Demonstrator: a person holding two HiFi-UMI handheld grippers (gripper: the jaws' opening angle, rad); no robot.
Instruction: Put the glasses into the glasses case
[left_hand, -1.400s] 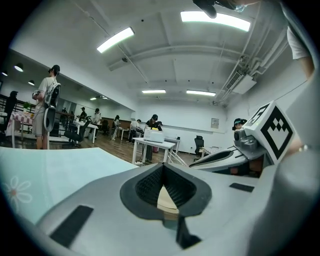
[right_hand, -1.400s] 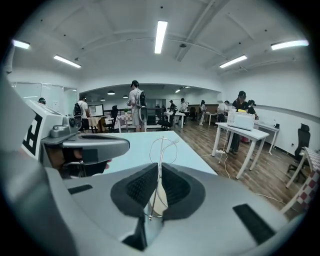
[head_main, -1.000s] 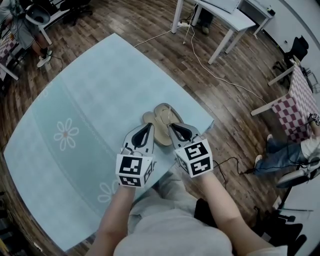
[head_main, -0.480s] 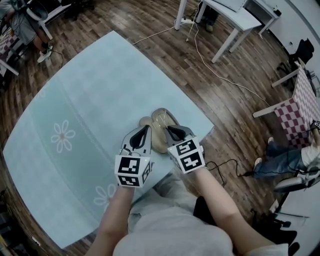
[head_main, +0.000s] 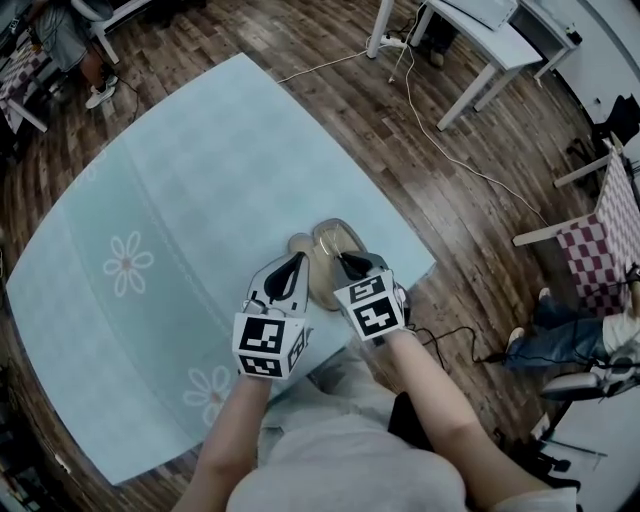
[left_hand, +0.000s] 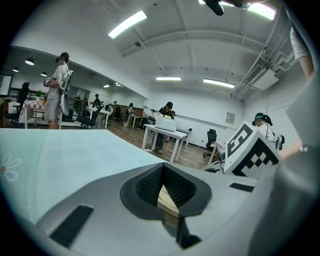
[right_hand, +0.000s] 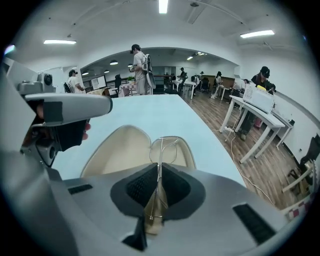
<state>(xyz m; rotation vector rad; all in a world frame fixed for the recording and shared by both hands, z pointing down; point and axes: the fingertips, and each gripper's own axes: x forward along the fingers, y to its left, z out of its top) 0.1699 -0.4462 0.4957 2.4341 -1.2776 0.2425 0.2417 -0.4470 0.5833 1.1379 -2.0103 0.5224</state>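
Right tongs (head_main: 347, 262) have edged closer to the left tongs (head_main: 294, 260), still clenched on the glasses (right_hand: 162, 150) above the open glasses case (right_hand: 122, 150); left tongs stay grasping the case's rim on the desk (head_main: 200, 180).

right gripper (head_main: 345, 260) with the glasses (right_hand: 161, 150) now nearer the left gripper (head_main: 297, 260) at the glasses case (head_main: 322, 278), gap between their marker cubes (head_main: 268, 345) narrower, right one turned slightly, white desk (head_main: 480, 35) further right in head view

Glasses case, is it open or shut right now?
Open. In the right gripper view the glasses case shows both cream-lined halves spread apart, with the glasses, held by the right gripper, over one half.
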